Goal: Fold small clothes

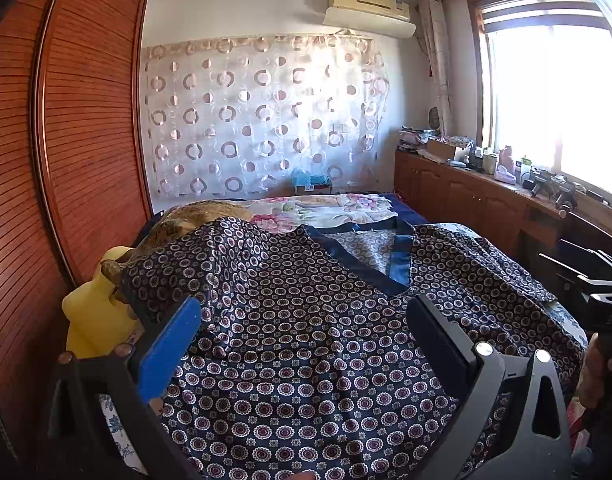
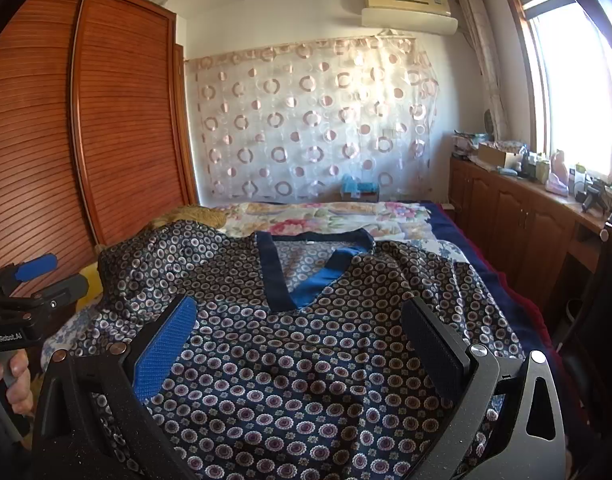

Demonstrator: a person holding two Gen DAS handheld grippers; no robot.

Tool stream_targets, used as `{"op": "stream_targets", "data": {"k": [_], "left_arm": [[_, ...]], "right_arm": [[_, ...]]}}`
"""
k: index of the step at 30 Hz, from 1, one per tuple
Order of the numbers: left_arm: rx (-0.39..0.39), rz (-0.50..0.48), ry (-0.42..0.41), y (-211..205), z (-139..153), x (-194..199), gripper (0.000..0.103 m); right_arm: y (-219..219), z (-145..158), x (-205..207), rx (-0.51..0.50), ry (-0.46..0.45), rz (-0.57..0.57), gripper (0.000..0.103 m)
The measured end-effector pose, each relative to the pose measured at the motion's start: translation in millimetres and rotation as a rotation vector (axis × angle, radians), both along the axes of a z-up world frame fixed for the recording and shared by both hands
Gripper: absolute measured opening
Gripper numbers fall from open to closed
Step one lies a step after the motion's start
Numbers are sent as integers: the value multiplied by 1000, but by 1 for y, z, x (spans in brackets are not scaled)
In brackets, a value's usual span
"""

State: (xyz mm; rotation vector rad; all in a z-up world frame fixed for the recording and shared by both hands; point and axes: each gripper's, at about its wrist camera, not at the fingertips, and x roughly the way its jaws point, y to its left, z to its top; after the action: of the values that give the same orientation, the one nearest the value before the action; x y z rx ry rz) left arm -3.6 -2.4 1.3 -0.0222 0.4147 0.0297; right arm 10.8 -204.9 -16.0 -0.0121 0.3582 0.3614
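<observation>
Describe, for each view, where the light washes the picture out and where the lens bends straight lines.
Left wrist view: the window is blown out white, and the wardrobe door bows in a curve. Right wrist view: the window glares the same way, the wardrobe bulges, and the patterned shirt stays sharp.

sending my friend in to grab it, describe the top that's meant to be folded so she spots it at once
Start at the bed beside the wooden wardrobe. Spread across its near end lies the patterned top, front side up. Unlike the pale floral bedspread behind it, it is dark navy, covered in small circles, with a plain blue V-neck band.
</observation>
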Motion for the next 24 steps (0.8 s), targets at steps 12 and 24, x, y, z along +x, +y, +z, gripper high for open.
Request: {"op": "stream_targets", "data": {"k": [12,24], "left_arm": [[7,4,-13,-2,5,-3,103],[13,5,-18,-5,7,-3,103]], "right_arm": [[2,1,0,2,-2,1,103],[1,4,-2,2,-4,2,103]]}}
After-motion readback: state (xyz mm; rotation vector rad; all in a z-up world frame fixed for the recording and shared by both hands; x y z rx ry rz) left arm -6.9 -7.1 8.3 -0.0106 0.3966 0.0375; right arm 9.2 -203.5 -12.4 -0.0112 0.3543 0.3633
